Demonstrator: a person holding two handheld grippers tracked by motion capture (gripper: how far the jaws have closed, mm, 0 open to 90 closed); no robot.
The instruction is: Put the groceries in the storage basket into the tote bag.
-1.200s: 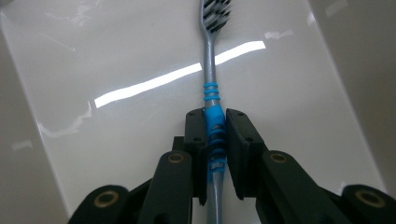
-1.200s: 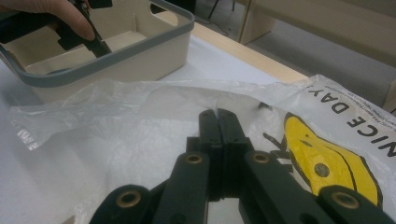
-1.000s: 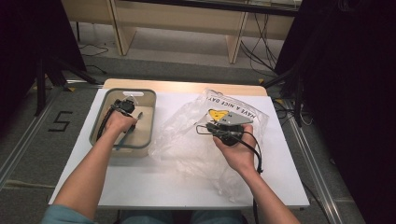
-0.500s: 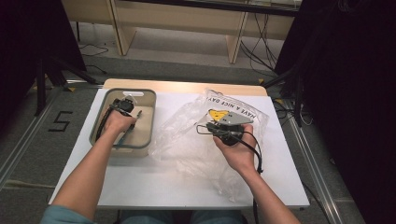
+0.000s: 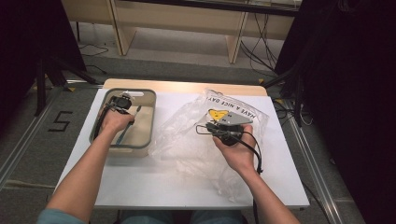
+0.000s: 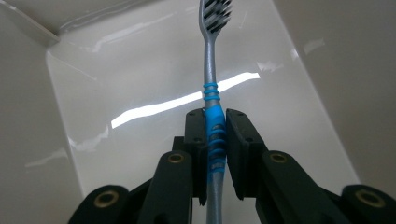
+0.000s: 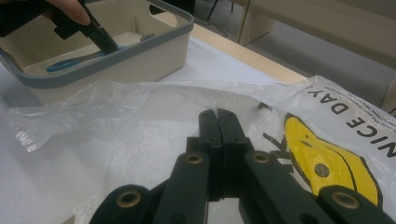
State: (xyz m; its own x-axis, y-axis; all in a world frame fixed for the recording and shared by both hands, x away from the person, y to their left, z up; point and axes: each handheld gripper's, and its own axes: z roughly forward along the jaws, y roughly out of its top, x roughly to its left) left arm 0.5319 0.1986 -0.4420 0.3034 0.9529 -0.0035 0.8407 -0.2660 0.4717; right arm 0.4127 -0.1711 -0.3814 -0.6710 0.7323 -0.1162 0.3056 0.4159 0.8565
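A white table (image 5: pixel 140 186) stands on a grey floor, with pale wooden furniture legs and trailing cables beyond its far edge. On the table's left half sits a beige tub (image 5: pixel 148 122) with a grey rim; across the middle and right lies a crumpled clear plastic bag (image 5: pixel 187 140) printed with a yellow face and black lettering.

The person's left hand reaches into the tub with the left gripper (image 6: pixel 215 126). Its jaws are closed on the blue ribbed grip of a toothbrush (image 6: pixel 211 70), the pads pressing either side of the handle. The silver neck and bristled head run out ahead of the jaws, just over the glossy floor of the tub. In the right gripper view the brush lies low inside the tub, its blue handle showing just behind the near rim.

The right hand holds the right gripper (image 7: pixel 217 116) over the plastic bag, near the yellow print. Its two jaws are pressed flat together. Whether a fold of the clear film is pinched between them cannot be told.
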